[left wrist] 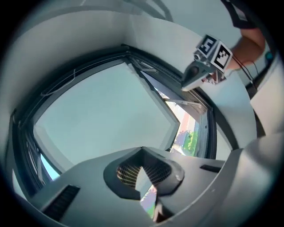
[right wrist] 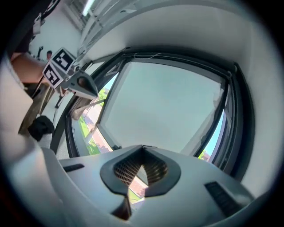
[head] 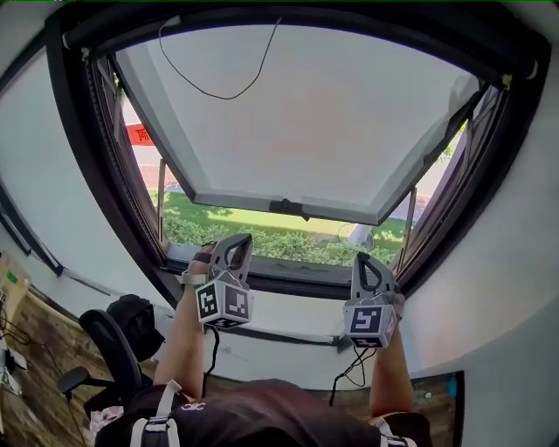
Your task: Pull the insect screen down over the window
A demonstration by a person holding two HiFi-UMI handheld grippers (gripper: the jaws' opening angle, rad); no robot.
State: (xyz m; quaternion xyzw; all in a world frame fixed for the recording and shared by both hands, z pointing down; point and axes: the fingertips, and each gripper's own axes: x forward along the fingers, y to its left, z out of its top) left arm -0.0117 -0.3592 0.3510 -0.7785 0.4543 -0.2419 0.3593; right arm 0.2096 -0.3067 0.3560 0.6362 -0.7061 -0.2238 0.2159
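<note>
The left gripper (head: 229, 253) and right gripper (head: 367, 272) hover by the sill (head: 288, 278), fingers pressed together and empty. The insect screen (head: 306, 17) seems rolled up along the frame's top. A lopsided tug on its thin cord (head: 223, 97) could jam it askew.

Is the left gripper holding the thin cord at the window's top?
No: the left gripper is shut and empty near the sill, far below the cord.
</note>
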